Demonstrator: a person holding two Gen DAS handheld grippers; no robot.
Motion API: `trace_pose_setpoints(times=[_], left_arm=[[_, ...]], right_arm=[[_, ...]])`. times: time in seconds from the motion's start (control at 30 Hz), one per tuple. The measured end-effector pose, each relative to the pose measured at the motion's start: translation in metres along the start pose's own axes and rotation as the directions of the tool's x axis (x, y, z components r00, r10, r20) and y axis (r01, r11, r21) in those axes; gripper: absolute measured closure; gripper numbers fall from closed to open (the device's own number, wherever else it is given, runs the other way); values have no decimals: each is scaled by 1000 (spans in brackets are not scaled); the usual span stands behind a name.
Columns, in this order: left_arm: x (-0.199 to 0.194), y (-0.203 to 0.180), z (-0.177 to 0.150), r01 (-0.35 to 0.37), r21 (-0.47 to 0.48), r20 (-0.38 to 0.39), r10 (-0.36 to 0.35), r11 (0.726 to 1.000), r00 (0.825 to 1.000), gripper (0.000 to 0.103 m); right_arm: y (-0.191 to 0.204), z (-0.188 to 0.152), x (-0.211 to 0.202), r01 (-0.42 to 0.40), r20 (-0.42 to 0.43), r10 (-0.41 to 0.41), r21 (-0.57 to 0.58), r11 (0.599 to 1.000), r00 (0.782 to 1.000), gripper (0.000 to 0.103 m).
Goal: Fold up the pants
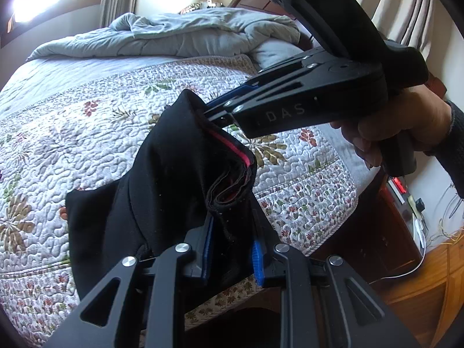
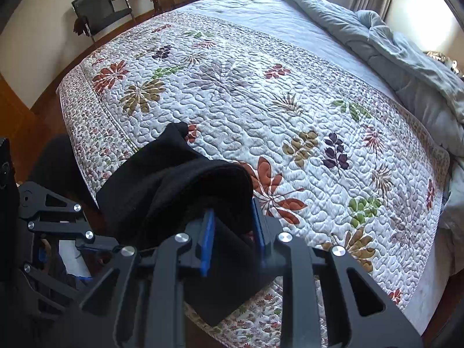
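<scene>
Black pants [image 1: 174, 174] with a red inner stripe hang bunched between my two grippers, above the near edge of the bed. In the left wrist view my left gripper [image 1: 232, 246] is shut on a thick fold of the cloth between its blue pads. My right gripper [image 1: 214, 113] comes in from the upper right, held by a hand [image 1: 406, 127], and pinches the upper hem. In the right wrist view my right gripper [image 2: 233, 232] is shut on the black pants [image 2: 174, 179], which drape to the left and hide the bed's corner.
A quilted floral bedspread [image 2: 261, 116] covers the bed, with a rumpled grey duvet [image 2: 391, 58] along its far side. A dark chair [image 2: 101, 11] stands by the wall. Dark wooden furniture [image 1: 377, 232] with cables and small items sits beside the bed.
</scene>
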State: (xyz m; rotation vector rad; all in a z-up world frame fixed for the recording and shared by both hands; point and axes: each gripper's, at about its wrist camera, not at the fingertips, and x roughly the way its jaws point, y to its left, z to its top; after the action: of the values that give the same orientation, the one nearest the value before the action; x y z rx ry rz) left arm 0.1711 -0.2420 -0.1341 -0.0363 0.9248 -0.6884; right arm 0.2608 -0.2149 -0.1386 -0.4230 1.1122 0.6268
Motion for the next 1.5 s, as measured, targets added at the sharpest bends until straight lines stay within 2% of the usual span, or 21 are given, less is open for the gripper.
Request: trace_pose_setpoints(times=[0.4, 0.63, 0.8, 0.9, 0.93, 1.0, 1.03, 1.07, 1.1, 1.13, 1.17, 1.23, 1.3, 1.33, 1.43, 1.5], left_arm=[[47, -11, -4, -11, 16, -72, 13, 1000, 997, 80], [79, -14, -16, -2, 11, -139, 3, 1000, 990, 80], [90, -15, -24, 3, 13, -155, -1, 1000, 988, 80], [93, -13, -28, 6, 11, -163, -4, 1000, 987, 80], [94, -14, -29, 6, 12, -163, -4, 1000, 987, 80], [95, -13, -31, 9, 8, -167, -8, 1000, 986, 80], [96, -13, -32, 13, 5, -169, -12, 1000, 986, 79], [97, -12, -32, 14, 5, -171, -13, 1000, 985, 79], [98, -12, -33, 18, 6, -176, -17, 1000, 984, 77], [98, -11, -35, 38, 2, -181, -38, 999, 983, 74], [97, -10, -36, 71, -10, -183, -71, 997, 980, 63], [91, -7, -40, 148, -45, -183, -154, 988, 971, 40], [79, -2, -44, 211, -74, -166, -221, 975, 961, 31], [73, 1, -45, 224, -83, -156, -235, 971, 959, 26], [49, 26, -51, 254, -156, -108, -272, 955, 956, 23], [35, 54, -56, 240, -220, -80, -263, 946, 962, 23]], right_arm=[[-31, -34, 28, -31, -4, 31, 64, 998, 1000, 80], [-52, -47, 33, -82, 42, 77, 140, 987, 996, 80], [-69, -62, 41, -138, 72, 124, 247, 959, 990, 80], [-80, -80, 48, -181, 88, 160, 345, 921, 983, 80], [-83, -89, 50, -192, 97, 168, 384, 903, 981, 79], [-86, -105, 55, -223, 109, 195, 455, 862, 975, 65], [-87, -110, 56, -231, 119, 198, 480, 846, 973, 62], [-88, -117, 56, -242, 131, 203, 509, 826, 970, 56], [-89, -123, 57, -257, 145, 212, 541, 801, 966, 45], [-90, -133, 58, -288, 171, 232, 591, 753, 957, 38], [-91, -140, 58, -314, 193, 249, 625, 714, 949, 27], [-90, -157, 61, -395, 258, 304, 691, 605, 917, 25], [-90, -171, 65, -458, 312, 349, 733, 504, 884, 18], [-88, -179, 68, -479, 336, 361, 750, 455, 870, 18], [-83, -195, 71, -527, 401, 367, 765, 370, 839, 18], [-78, -202, 74, -574, 454, 382, 760, 306, 805, 18]])
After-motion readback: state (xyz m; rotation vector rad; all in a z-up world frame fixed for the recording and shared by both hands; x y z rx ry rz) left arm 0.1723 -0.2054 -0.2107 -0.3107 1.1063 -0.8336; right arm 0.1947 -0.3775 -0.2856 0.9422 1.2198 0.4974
